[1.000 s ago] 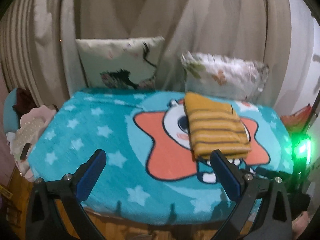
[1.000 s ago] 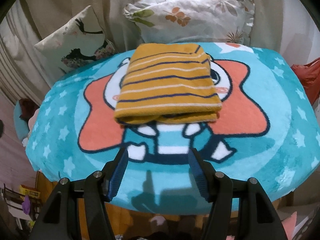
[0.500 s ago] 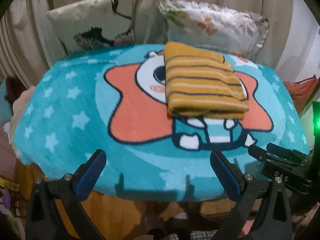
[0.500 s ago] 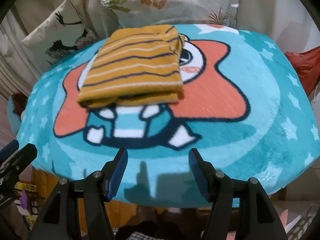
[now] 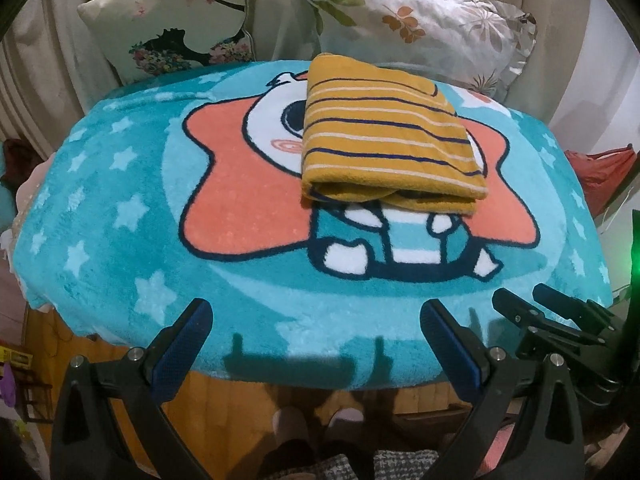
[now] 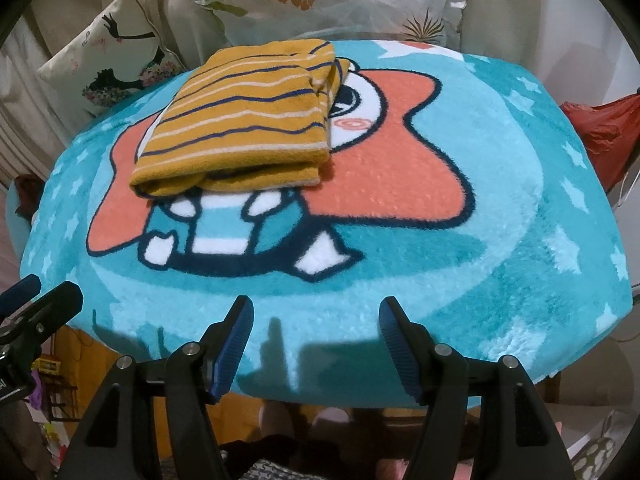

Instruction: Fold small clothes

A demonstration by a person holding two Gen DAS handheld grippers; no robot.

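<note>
So the striped mustard garment (image 5: 384,136) is sitting folded into a chunky rectangle on the teal cartoon blanket (image 5: 120,216), well ahead of both sets of jaws and touching neither. From the left gripper (image 5: 316,332) it's ahead and a bit right; from the right gripper (image 6: 316,320) it's ahead and off to the left. Both grippers are spread wide with nothing between them, hanging over the near edge of the blanket.

Looks like soft fleecy knit, so I'd guess light, floppy and not slippery, but the layers will probably slide apart if you pinch only the top one. The near edge shows loose layers gaping, so I'd grab the whole stack at the near corners, one gripper each. Two pillows (image 5: 420,24) sit just behind it.
</note>
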